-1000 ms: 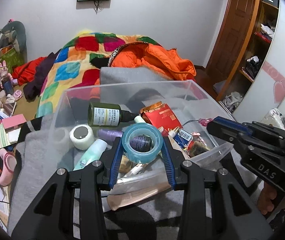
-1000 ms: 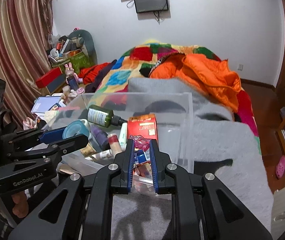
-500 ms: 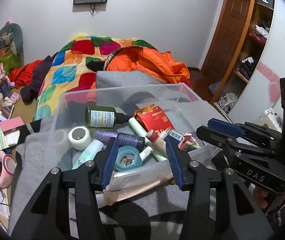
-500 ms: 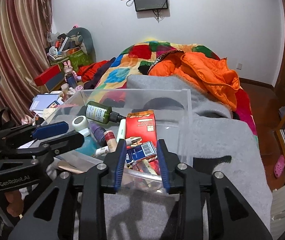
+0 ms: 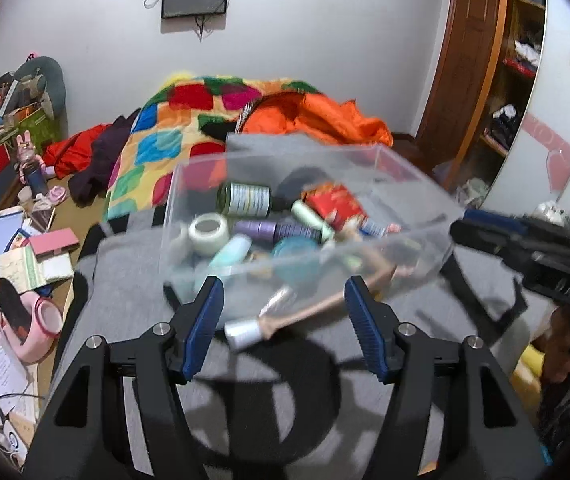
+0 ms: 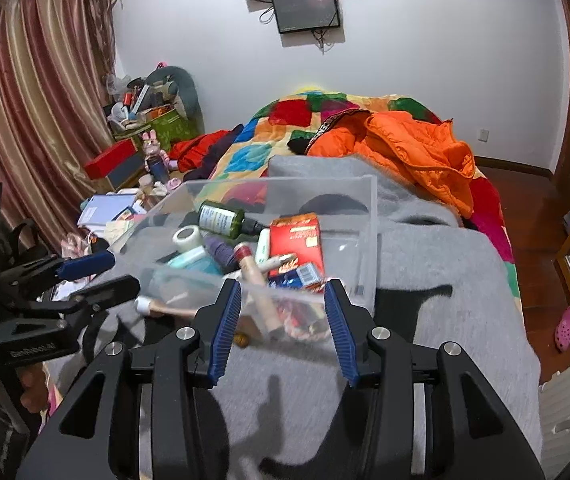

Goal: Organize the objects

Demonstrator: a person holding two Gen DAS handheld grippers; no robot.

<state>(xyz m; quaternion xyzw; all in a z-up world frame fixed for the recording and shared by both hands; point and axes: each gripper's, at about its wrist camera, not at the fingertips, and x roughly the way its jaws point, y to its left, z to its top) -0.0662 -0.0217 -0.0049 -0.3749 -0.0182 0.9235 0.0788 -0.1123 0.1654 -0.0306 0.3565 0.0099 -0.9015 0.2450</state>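
A clear plastic box (image 5: 405, 178) (image 6: 370, 216) stands on a grey blanket and holds a green bottle (image 5: 245, 200) (image 6: 221, 218), a red packet (image 5: 335, 204) (image 6: 297, 236), a white tape roll (image 5: 209, 229) (image 6: 188, 237), a blue tape roll (image 5: 295, 256) and tubes. My left gripper (image 5: 283, 300) (image 6: 111, 274) hovers before the box's near wall, its jaws opening, empty. Under it a beige tube (image 5: 313, 310) (image 6: 169, 309) lies on the blanket outside the box. My right gripper (image 6: 281, 300) (image 5: 463, 226) is at the box's near right corner, jaws opening, nothing gripped.
The grey blanket (image 5: 245, 408) covers the bed's near end; a patchwork quilt (image 5: 157, 152) and orange jacket (image 6: 417, 148) lie beyond. Books, boxes and a pink shoe (image 5: 41, 320) litter the floor at left. A wardrobe (image 5: 517, 80) stands at right.
Both grippers drew back from the box and widened. The left let go of the blue tape roll, which now lies in the box. The right released the small item it pinched.
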